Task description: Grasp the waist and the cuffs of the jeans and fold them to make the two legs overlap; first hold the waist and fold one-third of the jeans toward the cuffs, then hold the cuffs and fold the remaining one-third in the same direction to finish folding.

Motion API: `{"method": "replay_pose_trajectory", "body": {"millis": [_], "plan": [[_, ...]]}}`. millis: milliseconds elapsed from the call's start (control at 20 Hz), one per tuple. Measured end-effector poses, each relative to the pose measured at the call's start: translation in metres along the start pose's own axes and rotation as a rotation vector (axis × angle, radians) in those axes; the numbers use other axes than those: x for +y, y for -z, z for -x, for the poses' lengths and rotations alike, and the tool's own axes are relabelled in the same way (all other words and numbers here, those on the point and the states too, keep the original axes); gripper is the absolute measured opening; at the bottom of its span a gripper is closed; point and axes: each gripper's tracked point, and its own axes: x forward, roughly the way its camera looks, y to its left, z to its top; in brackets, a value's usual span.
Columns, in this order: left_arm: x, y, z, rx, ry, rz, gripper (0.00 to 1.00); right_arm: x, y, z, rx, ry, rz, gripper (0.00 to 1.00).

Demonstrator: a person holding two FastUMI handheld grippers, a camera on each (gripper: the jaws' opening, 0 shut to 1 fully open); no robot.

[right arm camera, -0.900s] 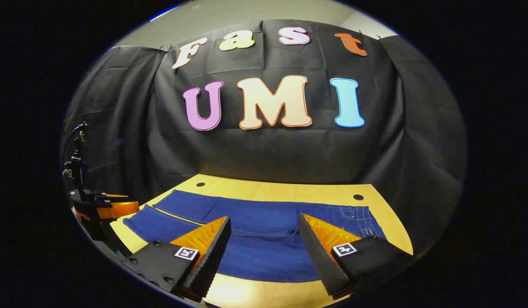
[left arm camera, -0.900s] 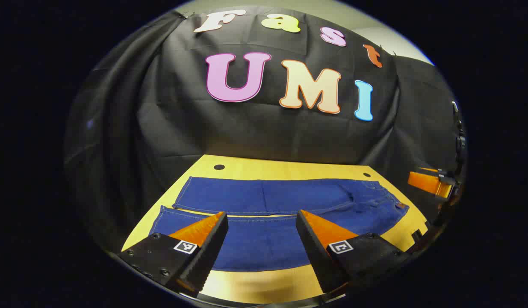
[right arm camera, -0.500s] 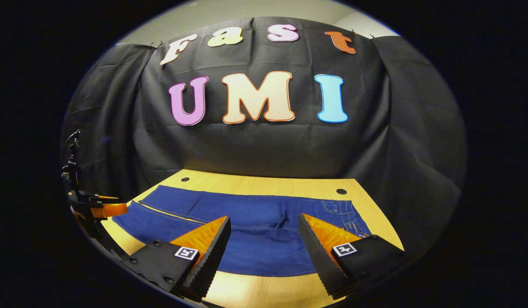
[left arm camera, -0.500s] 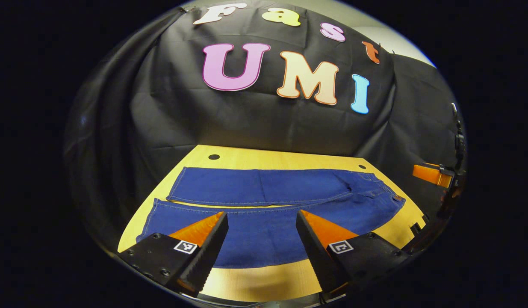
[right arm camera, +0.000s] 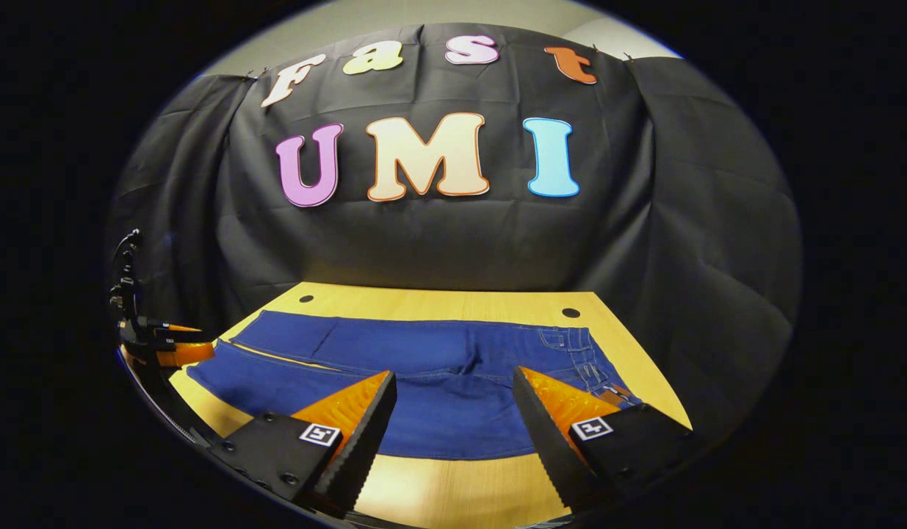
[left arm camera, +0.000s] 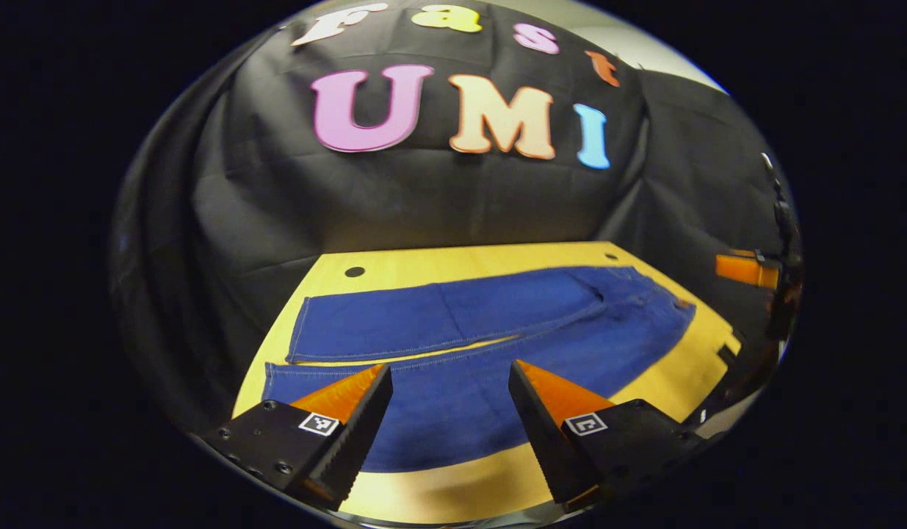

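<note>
Left hand-held gripper (left arm camera: 450, 376): your fingers spread, empty, above near leg; view has swung since 0.9 s ago, jeans now slanting. Right hand-held gripper (right arm camera: 453, 382): spread, empty, above crotch area; waist now nearer its right finger. Jeans (right arm camera: 394, 367): flat on surface (right arm camera: 453, 485), legs apart, unfolded, cuffs (left arm camera: 295, 345) left, waist (right arm camera: 593, 360) right.

In the right gripper view, the right gripper (right arm camera: 453, 389) hangs above the near edge of the wooden table (right arm camera: 453, 492), its two fingers spread wide with nothing between them. Blue jeans (right arm camera: 424, 367) lie flat across the table, legs running to the left with a thin gap between them and the waist (right arm camera: 585, 360) at the right. The left gripper (right arm camera: 167, 349) shows at the far left, beside the cuffs (right arm camera: 211, 360).
</note>
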Motion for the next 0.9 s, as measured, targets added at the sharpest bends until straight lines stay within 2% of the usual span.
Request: {"method": "replay_pose_trajectory", "body": {"millis": [150,200,350,400,450,550,650,800,850,900], "plan": [[0.005,0.039,0.004,0.146,0.132,-0.104,0.95,-0.005,0.011,-0.003,0.027,0.004,0.005,0.98],[0.013,0.053,0.006,0.186,0.153,-0.137,0.95,-0.004,0.013,-0.004,0.032,0.002,-0.004,0.98],[0.045,0.098,0.013,0.338,0.172,-0.23,0.94,-0.001,0.02,-0.005,0.051,-0.008,-0.003,0.98],[0.05,0.109,0.011,0.378,0.183,-0.248,0.94,-0.002,0.021,-0.004,0.054,-0.004,0.014,0.95],[0.053,0.12,0.011,0.422,0.198,-0.258,0.94,-0.005,0.021,-0.004,0.053,0.004,0.029,0.98],[0.058,0.142,0.013,0.501,0.221,-0.273,0.94,-0.008,0.026,-0.005,0.062,0.016,0.033,0.96],[0.065,0.154,0.012,0.547,0.222,-0.304,0.94,-0.009,0.031,-0.005,0.075,0.016,0.013,0.98],[0.067,0.165,0.011,0.586,0.22,-0.28,0.93,-0.015,0.037,-0.006,0.087,0.035,-0.003,0.96],[0.069,0.167,0.011,0.599,0.222,-0.284,0.93,-0.017,0.042,-0.006,0.093,0.043,-0.004,0.98],[0.072,0.169,0.011,0.616,0.218,-0.294,0.93,-0.019,0.043,-0.006,0.094,0.052,-0.002,0.96]]}}
